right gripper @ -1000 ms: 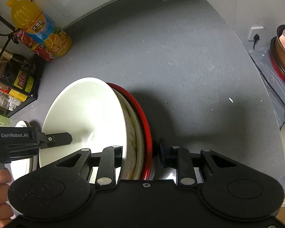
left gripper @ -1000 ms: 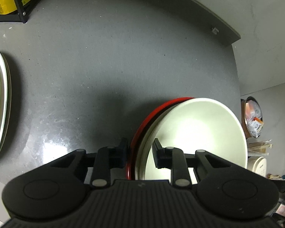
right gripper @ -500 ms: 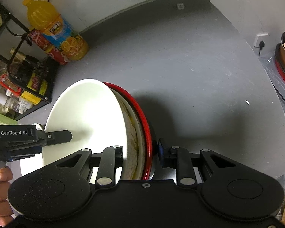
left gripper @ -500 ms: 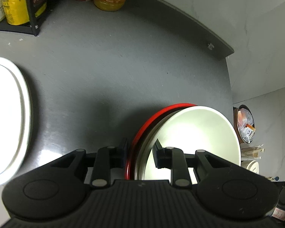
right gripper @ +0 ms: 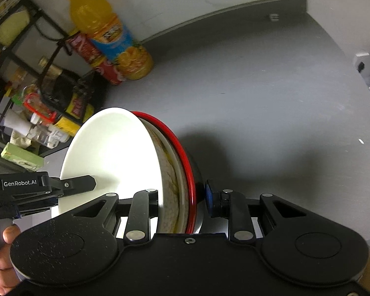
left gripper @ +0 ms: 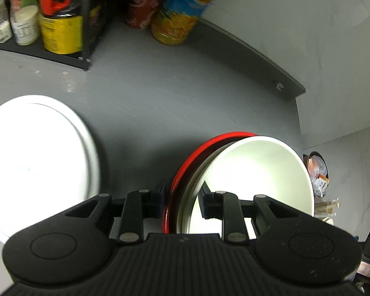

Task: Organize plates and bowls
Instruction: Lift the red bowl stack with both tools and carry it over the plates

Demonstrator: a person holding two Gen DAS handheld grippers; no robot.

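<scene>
A nested stack of bowls, a white bowl [left gripper: 256,172] inside a beige one inside a red-rimmed one [left gripper: 197,153], hangs in the air between both grippers. My left gripper [left gripper: 182,197] is shut on one rim of the stack. My right gripper [right gripper: 182,197] is shut on the opposite rim; there the white bowl [right gripper: 116,153] and red rim [right gripper: 182,153] show edge-on. A stack of white plates [left gripper: 37,157] lies on the grey counter [left gripper: 160,103] to the left. The left gripper also shows in the right wrist view [right gripper: 69,185].
A black rack with jars and cans [left gripper: 49,24] stands at the back left. An orange juice bottle [right gripper: 111,34] and a red can [right gripper: 96,59] stand by the wall. The counter's right edge [left gripper: 298,113] drops off to a bin [left gripper: 318,175].
Both grippers have carried the bowl stack up and toward the back left. The rack, bottle and white plates have come much closer in both views.
</scene>
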